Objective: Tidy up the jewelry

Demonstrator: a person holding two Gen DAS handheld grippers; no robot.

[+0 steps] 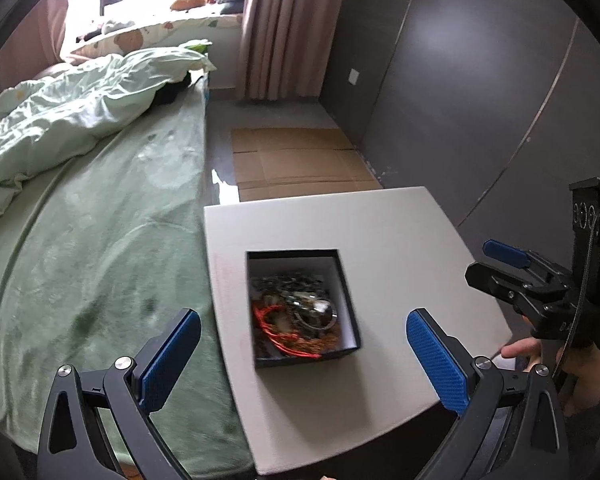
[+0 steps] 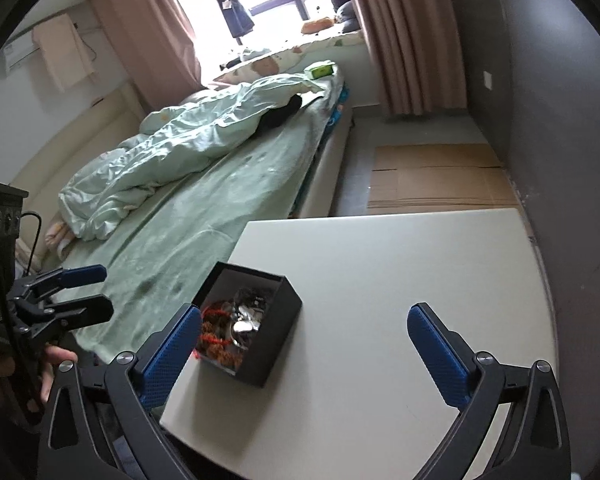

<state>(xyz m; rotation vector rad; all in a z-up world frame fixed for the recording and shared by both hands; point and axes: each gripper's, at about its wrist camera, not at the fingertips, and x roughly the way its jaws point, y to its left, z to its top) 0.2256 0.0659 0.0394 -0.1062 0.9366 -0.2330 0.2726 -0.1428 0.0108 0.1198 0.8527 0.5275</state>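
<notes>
Left gripper (image 1: 304,354): jaws spread wide, empty, above table edge. Right gripper (image 2: 304,354): likewise wide apart, empty. Black box (image 1: 350,304): open-topped, on white table (image 1: 400,232), holding tangled jewelry (image 1: 296,312). Beyond: green bed (image 1: 100,220), flattened cardboard (image 1: 300,160), curtain (image 1: 280,28).

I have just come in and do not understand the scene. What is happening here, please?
A person holds a hand-held gripper in each hand above a white table beside a bed. An open black box holds tangled jewelry. The left hand-held gripper and right hand-held gripper are open and empty; nothing is picked up yet.
</notes>
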